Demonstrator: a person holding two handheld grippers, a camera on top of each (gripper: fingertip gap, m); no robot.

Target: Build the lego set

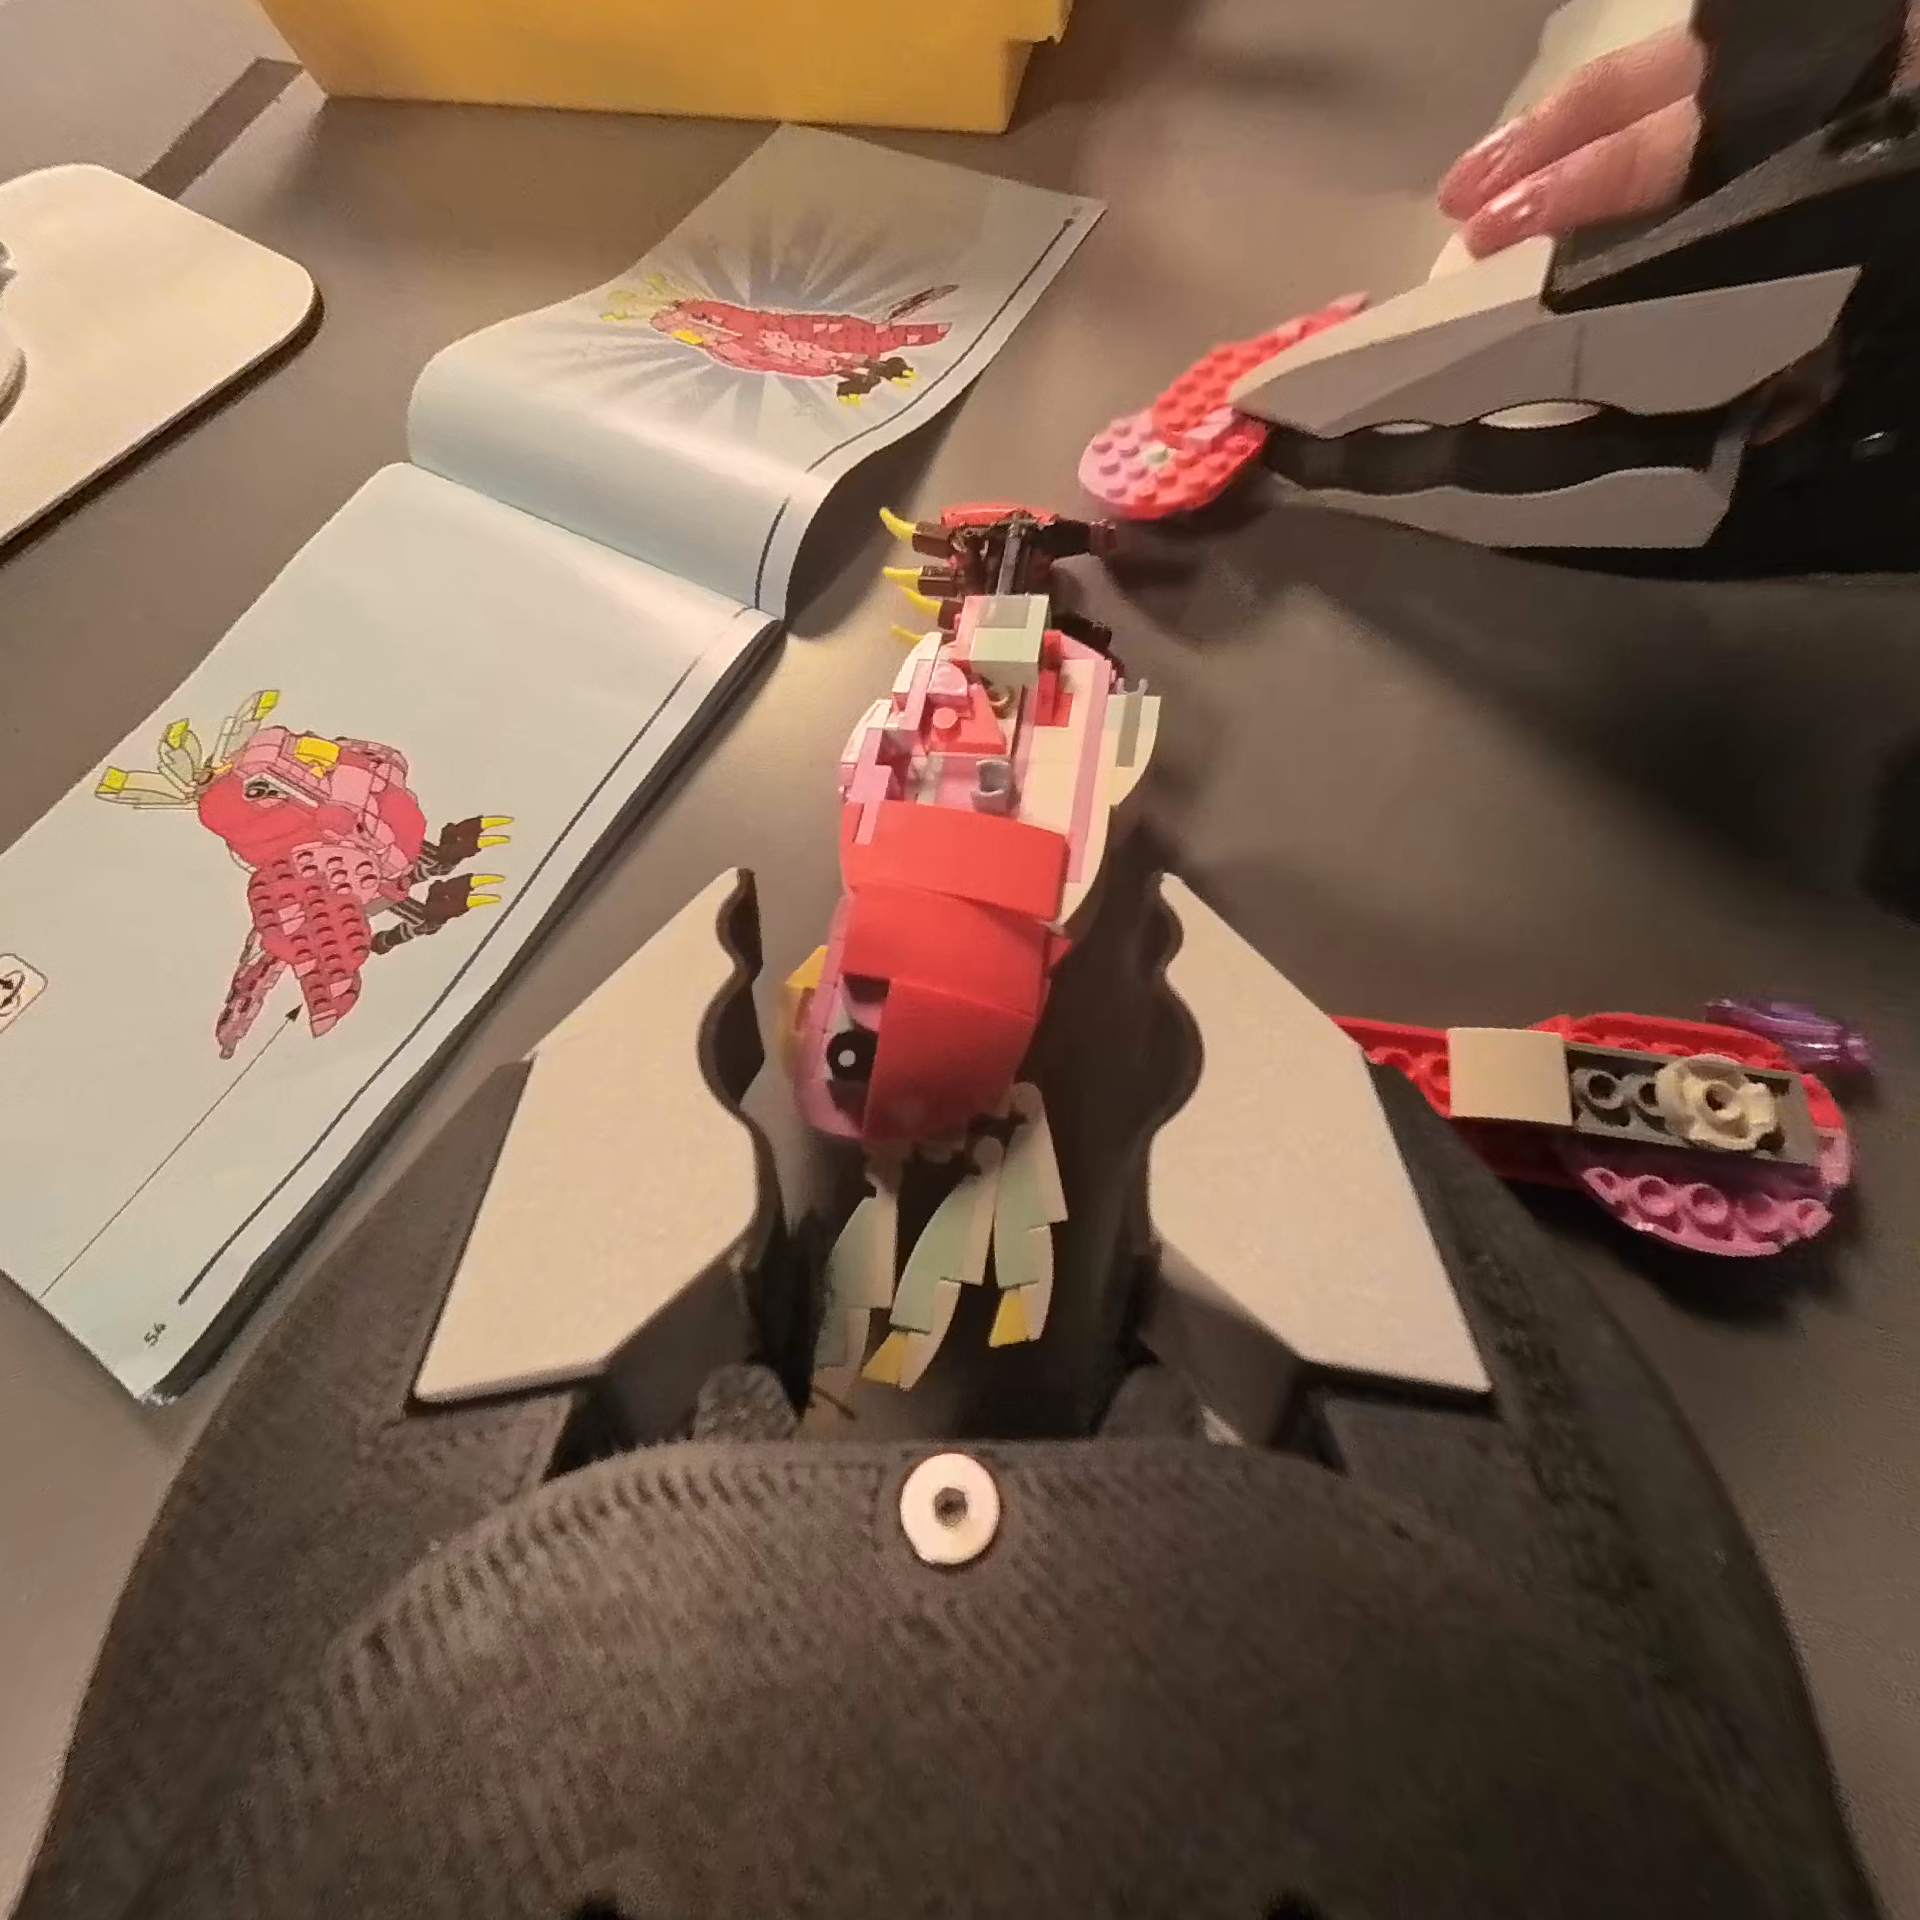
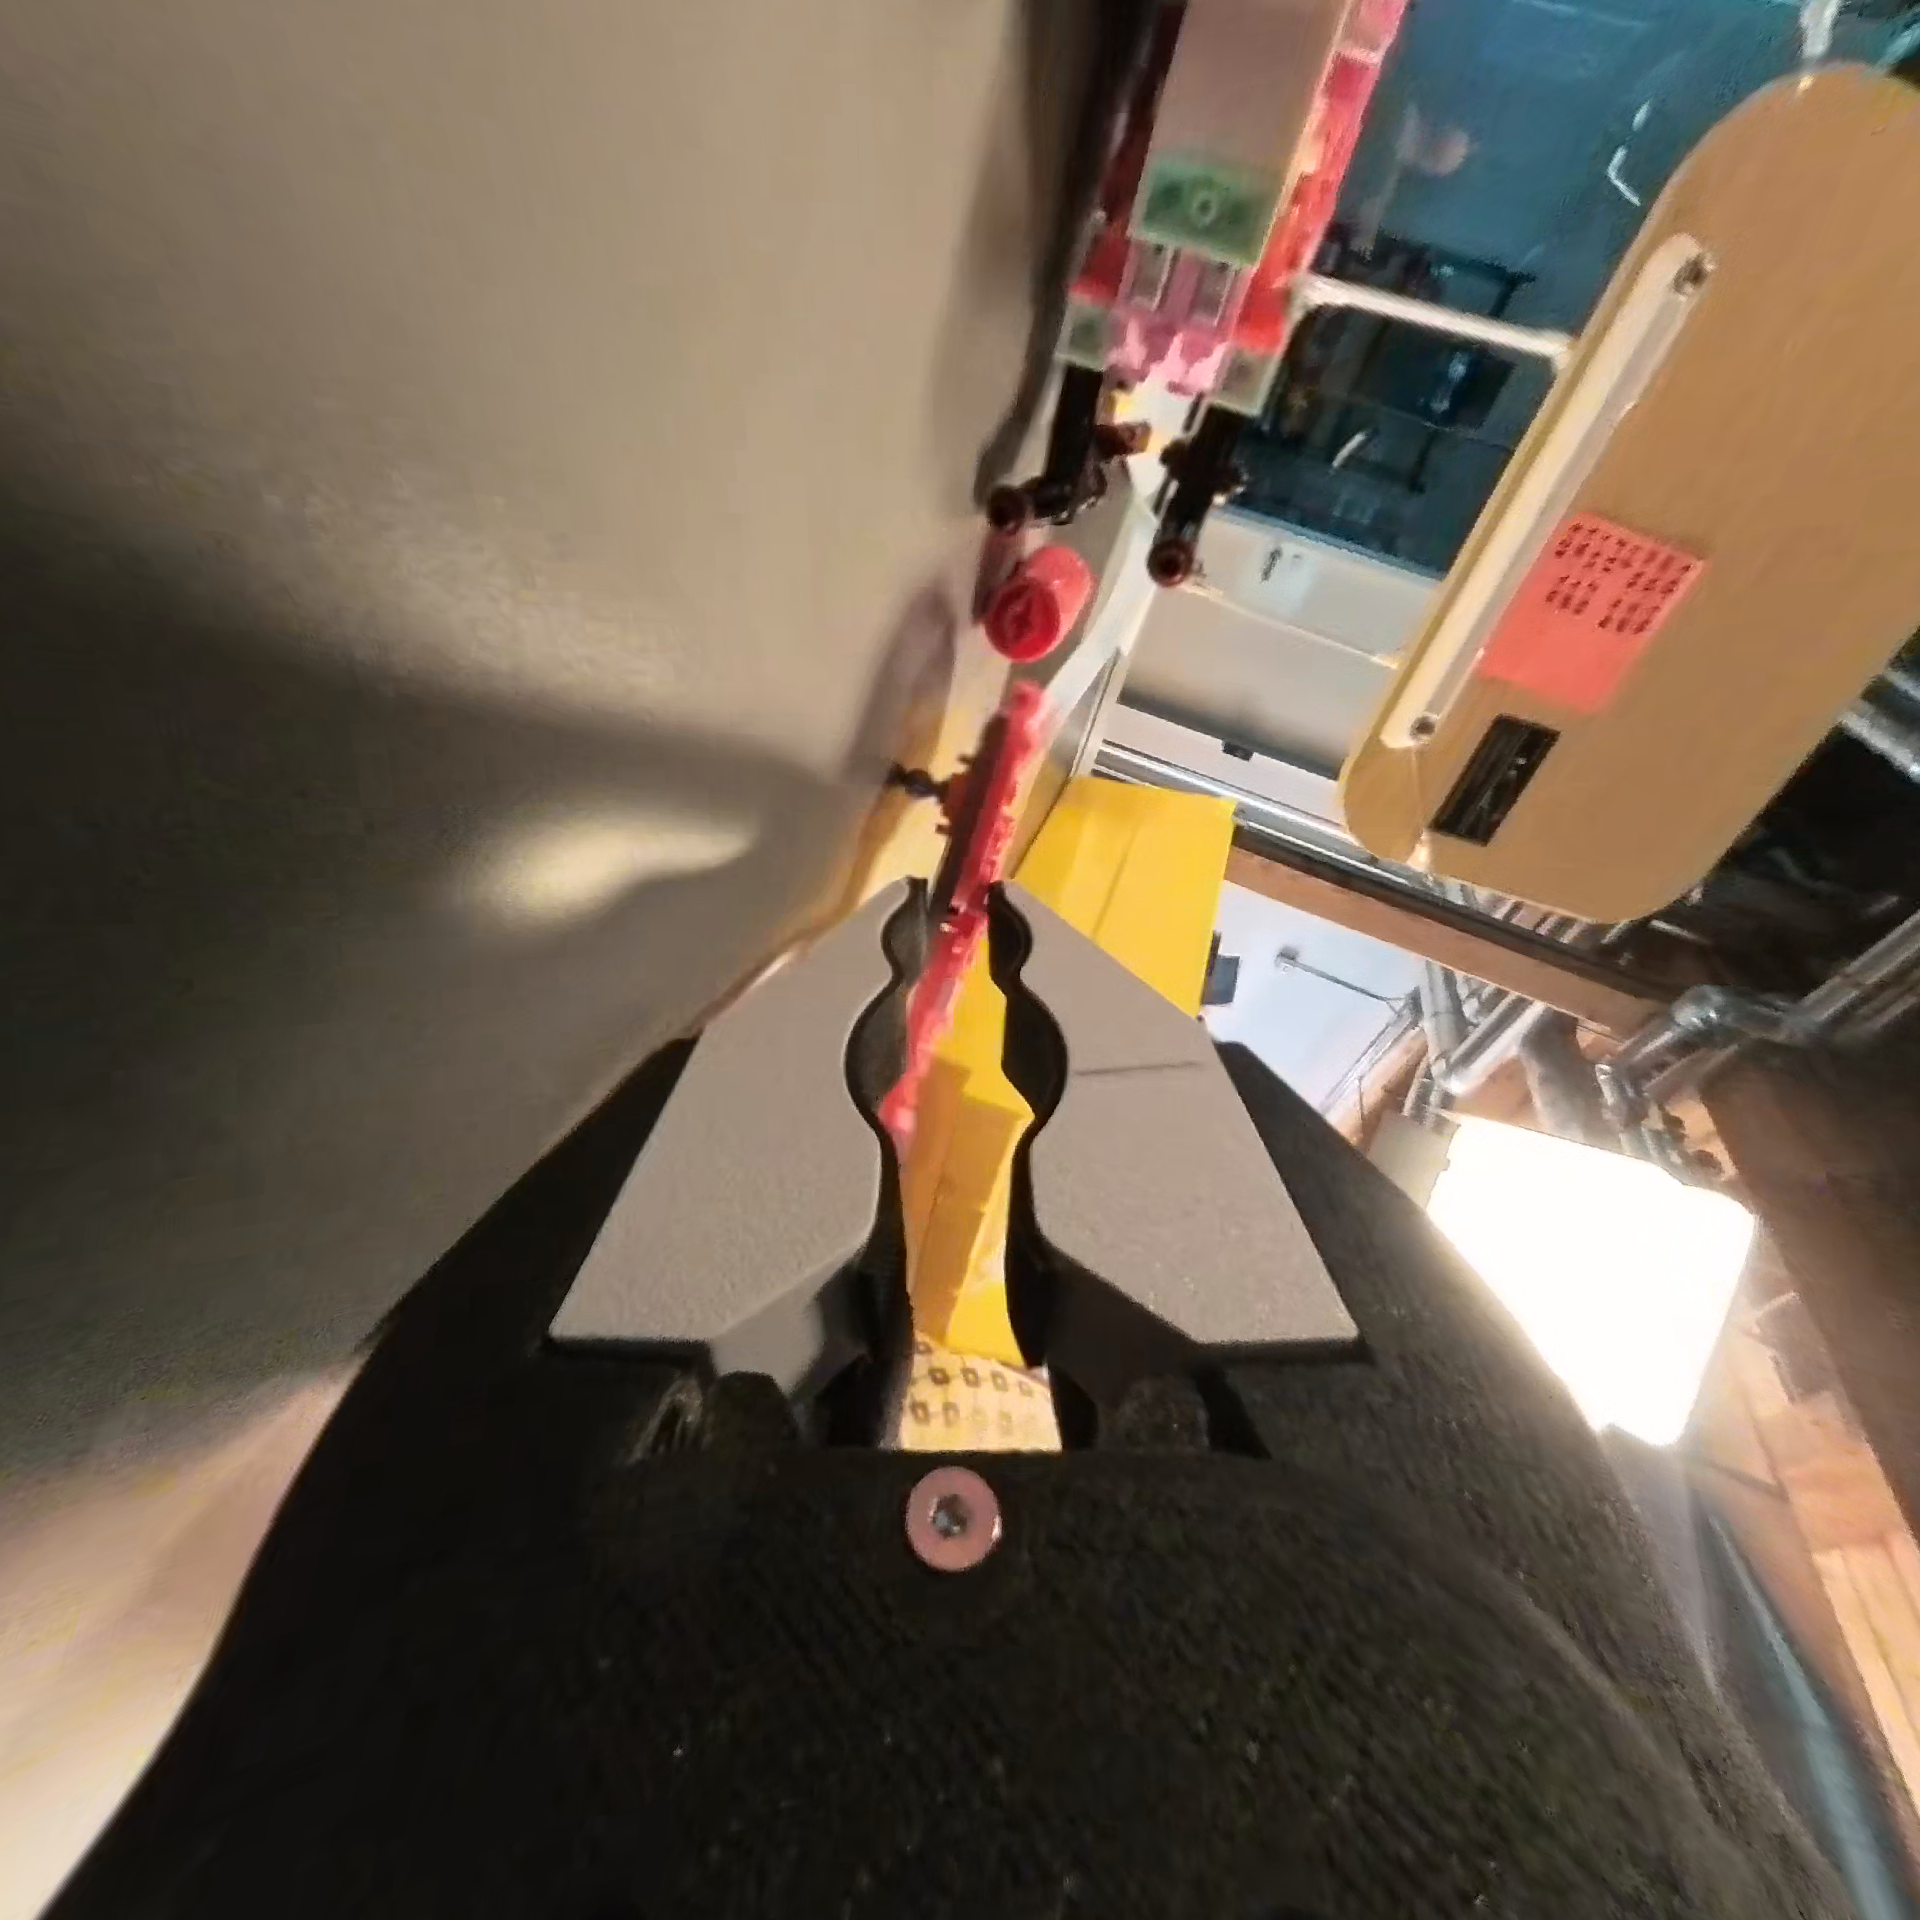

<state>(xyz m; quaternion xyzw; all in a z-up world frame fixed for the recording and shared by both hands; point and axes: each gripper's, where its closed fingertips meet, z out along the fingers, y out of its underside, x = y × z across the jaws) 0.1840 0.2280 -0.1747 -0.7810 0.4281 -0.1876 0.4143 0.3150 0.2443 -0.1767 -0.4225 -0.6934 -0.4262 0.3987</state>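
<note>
Left tongs (image 1: 956, 935) spread open around brick bird model (image 1: 966, 831), lying mid-bench, pads clear. Right tongs (image 2: 956, 904) clamped on red studded wing plate (image 1: 1174, 436). Model judged light, rigid, fragile; best gripped at body.

A smooth grey-brown table (image 1: 1455, 727) carries an open pale-blue instruction booklet (image 1: 436, 790) at left, a yellow box (image 1: 665, 52) at the top edge, a rounded beige board (image 1: 135, 312) upper left, a red-and-pink brick bird body (image 1: 966, 831) at centre, and a red-and-pink studded brick wing (image 1: 1662, 1132) at right.
</note>
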